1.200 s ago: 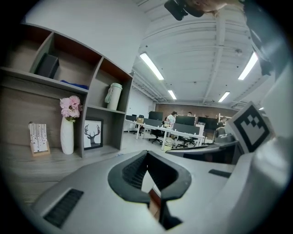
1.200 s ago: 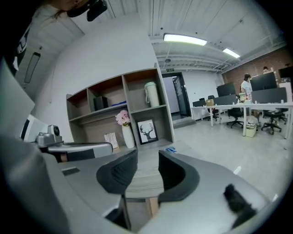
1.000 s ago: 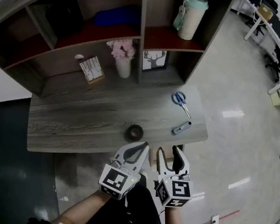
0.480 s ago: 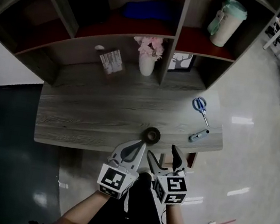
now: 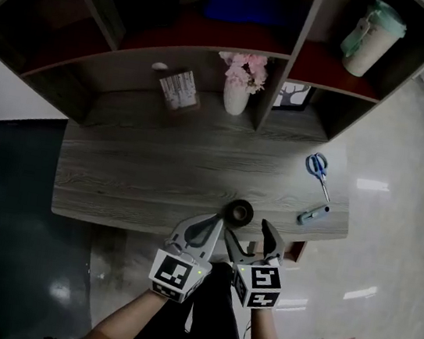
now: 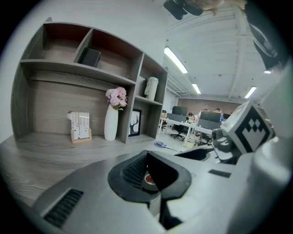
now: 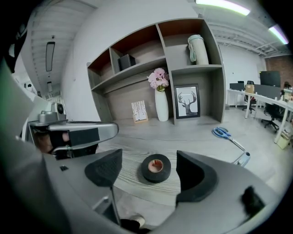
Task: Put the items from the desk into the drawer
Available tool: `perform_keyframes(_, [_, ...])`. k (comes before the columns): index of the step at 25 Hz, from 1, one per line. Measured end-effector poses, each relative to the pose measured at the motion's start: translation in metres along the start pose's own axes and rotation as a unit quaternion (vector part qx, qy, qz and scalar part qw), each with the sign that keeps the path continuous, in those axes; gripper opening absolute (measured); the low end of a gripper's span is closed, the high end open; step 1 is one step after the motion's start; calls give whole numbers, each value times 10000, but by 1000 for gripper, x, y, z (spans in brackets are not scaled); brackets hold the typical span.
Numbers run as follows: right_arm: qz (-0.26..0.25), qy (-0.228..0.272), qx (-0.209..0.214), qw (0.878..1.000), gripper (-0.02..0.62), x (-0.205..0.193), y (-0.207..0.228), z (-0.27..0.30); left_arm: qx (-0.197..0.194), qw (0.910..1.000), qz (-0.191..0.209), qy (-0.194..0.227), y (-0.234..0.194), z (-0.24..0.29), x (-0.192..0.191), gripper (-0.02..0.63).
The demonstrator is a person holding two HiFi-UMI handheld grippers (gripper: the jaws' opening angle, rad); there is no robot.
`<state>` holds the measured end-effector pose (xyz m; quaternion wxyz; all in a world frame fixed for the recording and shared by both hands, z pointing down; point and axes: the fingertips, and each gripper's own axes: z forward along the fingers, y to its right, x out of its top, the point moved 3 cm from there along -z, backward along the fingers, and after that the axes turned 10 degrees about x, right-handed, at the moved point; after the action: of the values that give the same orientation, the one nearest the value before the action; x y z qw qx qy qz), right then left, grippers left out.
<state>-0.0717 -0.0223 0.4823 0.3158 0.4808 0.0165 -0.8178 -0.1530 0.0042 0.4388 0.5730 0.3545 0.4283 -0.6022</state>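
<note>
Front of the desk [image 5: 133, 169]: wood is lying bare along the near edge and across the left half, giving open passage. Roll of tape [image 5: 240, 212] is sitting alone near the front edge, with room all round it. Scissors [image 5: 319, 169] and a small blue-grey tool [image 5: 312, 215] are lying well apart at the right end. Vase [image 5: 236, 97], card stand [image 5: 179, 89] and picture frame [image 5: 292, 96] are blocking the back, under the shelf [image 5: 176, 39].

The left gripper [image 5: 212, 222] and right gripper [image 5: 247, 235] are showing pale grey shells, black ribbed pads [image 7: 104, 170] and black-and-white marker cubes [image 5: 175, 272]. The person is wearing dark clothing, forearms uncovered.
</note>
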Motion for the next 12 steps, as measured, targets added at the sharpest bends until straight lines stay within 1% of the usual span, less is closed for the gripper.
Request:
perform_keyframes(4, [-120,-137,-40,9998,353,-8,4,14,-54,10000,-70,28,-5,10,-9,9])
perform_keyframes(8, [-44,-200,-36,9998,353,-14,9,28,-27,9999,-115,26,-13,20,-15,9])
perform_keyframes(12, [-23,-245,-62,9997,353,-19,13,42,-25,9999,-51,-147,-20,26,-22,9])
